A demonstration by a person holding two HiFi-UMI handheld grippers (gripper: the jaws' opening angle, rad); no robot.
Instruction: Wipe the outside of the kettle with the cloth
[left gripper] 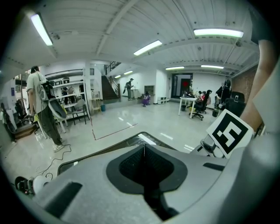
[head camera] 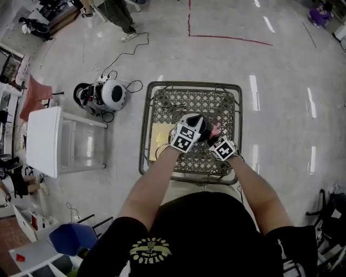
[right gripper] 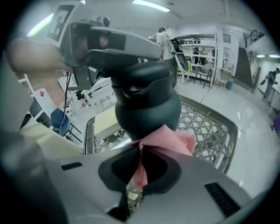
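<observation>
A dark kettle (right gripper: 146, 100) hangs over the metal lattice table (head camera: 146, 124). In the head view only part of the kettle (head camera: 201, 125) shows between the two marker cubes. From the kettle's upper left, my left gripper (right gripper: 131, 43) reaches over the lid and appears shut on the handle. In the left gripper view the left gripper (left gripper: 143, 151) has its pads together, with a dark shape low in the gap. My right gripper (right gripper: 141, 164) is shut on a pink cloth (right gripper: 168, 142), which is pressed against the kettle's lower body. The right gripper (head camera: 216, 142) sits just right of the left gripper (head camera: 197, 129).
A beige board (head camera: 161, 135) lies on the table's left side. A white shelf unit (head camera: 43, 140) and a round white device (head camera: 111, 93) with cables stand on the floor to the left. A person (head camera: 121, 16) stands at the back. A blue chair (head camera: 73, 238) is near left.
</observation>
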